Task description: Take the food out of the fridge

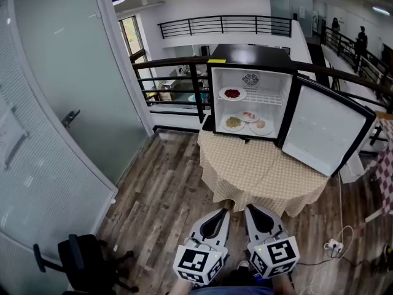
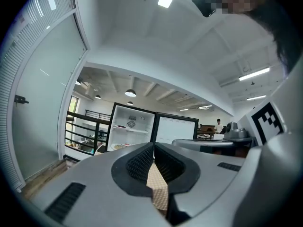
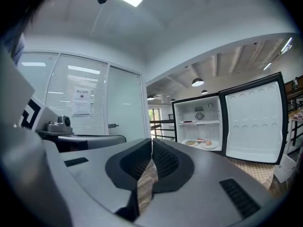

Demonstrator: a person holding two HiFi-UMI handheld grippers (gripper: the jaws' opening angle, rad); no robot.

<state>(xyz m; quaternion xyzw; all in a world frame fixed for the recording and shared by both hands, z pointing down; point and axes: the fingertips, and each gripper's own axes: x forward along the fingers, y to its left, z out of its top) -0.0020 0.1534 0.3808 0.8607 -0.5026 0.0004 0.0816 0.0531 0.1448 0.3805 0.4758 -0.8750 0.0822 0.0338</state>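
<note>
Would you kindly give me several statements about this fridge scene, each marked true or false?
1. The small black fridge has its white-lined door swung open. True.
2. The fridge stands on a steel trolley. False: it stands on a round table with a beige checked cloth.
3. A white plate of red food sits on the upper shelf. True.
4. The bottom of the fridge holds nothing. False: three white plates of food lie there.
5. The left gripper is carrying a plate. False: it and the right gripper are both shut and empty, short of the table.
</note>
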